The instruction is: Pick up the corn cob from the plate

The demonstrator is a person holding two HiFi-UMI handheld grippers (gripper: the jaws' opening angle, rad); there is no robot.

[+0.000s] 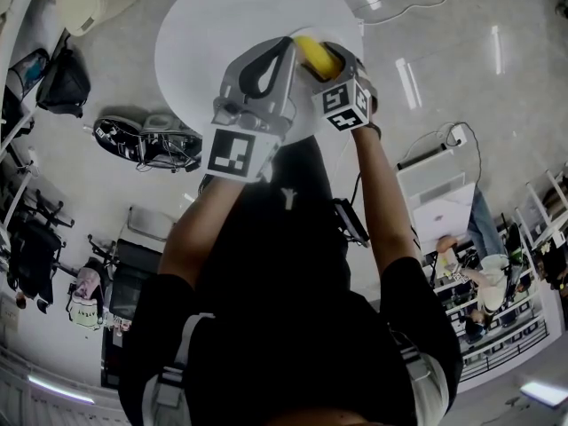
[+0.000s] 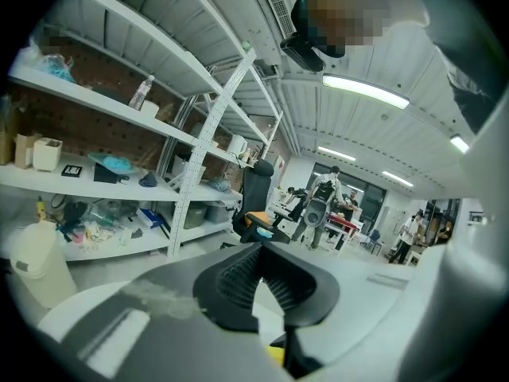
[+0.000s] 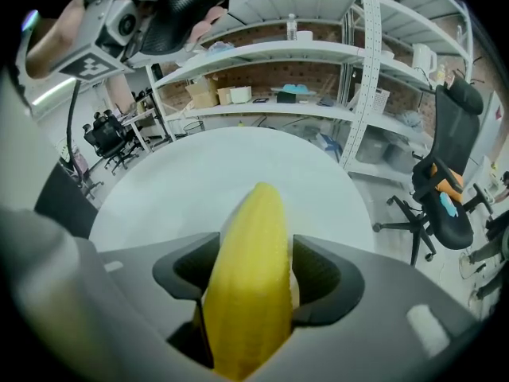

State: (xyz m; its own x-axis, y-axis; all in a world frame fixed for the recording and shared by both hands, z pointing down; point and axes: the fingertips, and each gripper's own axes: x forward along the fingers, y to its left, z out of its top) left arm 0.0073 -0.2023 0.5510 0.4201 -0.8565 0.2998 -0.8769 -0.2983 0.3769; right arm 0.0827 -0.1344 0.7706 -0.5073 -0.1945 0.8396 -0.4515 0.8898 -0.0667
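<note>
A yellow corn cob [image 3: 250, 277] stands lengthwise between the pads of my right gripper [image 3: 254, 253], which is shut on it. In the head view the corn cob [image 1: 318, 59] is held in the right gripper [image 1: 311, 50] over the near edge of a round white table [image 1: 222, 34]. My left gripper [image 1: 286, 43] sits just to its left, jaws shut with nothing between them. The left gripper view shows that gripper [image 2: 258, 281] pointing out across the room, with a sliver of the corn cob [image 2: 276, 355] below it. No plate shows in any view.
The white table [image 3: 238, 173] lies below the corn. Metal shelves [image 3: 318, 54] with boxes stand behind it, and a black office chair [image 3: 445, 189] is to the right. Bags and gear [image 1: 146, 140] lie on the floor at the left. Several people [image 2: 322, 197] stand far off.
</note>
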